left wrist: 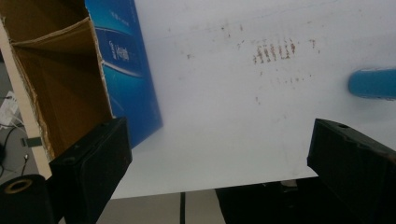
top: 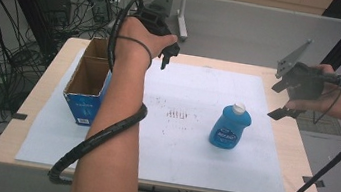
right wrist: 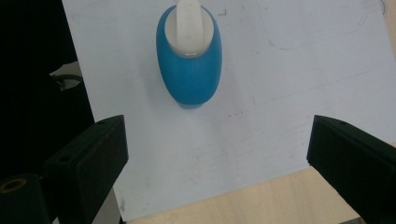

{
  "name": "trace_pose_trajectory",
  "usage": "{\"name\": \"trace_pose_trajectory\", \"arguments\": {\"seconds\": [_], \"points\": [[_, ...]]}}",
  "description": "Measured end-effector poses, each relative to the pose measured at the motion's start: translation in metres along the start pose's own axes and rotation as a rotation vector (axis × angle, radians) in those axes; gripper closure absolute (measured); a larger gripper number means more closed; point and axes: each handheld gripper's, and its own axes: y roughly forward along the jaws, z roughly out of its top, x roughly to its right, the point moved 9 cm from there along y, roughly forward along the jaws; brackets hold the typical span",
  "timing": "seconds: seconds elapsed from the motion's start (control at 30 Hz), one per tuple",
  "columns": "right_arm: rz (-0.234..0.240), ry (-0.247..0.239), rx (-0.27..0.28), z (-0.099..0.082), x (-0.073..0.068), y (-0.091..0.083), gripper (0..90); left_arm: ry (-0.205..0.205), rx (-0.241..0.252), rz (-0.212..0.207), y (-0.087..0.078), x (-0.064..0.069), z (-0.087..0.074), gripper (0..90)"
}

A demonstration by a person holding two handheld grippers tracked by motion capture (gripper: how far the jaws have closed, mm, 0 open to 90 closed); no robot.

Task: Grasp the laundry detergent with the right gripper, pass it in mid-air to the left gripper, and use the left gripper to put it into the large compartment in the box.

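Bottle-grab tip: the blue plastic dish-soap bottle with the white cap (top: pixel 230 127) stands upright on the white sheet (top: pixel 187 144) covering the counter, right of centre, and the right gripper (top: pixel 283 112) hangs just beside it, fingers wide apart and empty. I'd come in level and straddle the fat blue body below the cap, centred, since it's rounded and probably slippery. Left gripper (top: pixel 165 61) is also spread and empty, up near the open blue cardboard box (top: pixel 88 82).
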Motion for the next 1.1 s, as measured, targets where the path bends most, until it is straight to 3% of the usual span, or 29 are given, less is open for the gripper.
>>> {"name": "trace_pose_trajectory", "arguments": {"seconds": [0.53,1.1], "points": [[0.036,0.055,0.097,-0.022,-0.006,0.041,4.0,0.003,-0.002,-0.007,0.007,0.003,0.002,6.8],[0.079,0.058,0.151,-0.032,-0.015,0.086,4.0,0.006,0.0,0.0,0.006,0.002,0.006,6.4]]}}
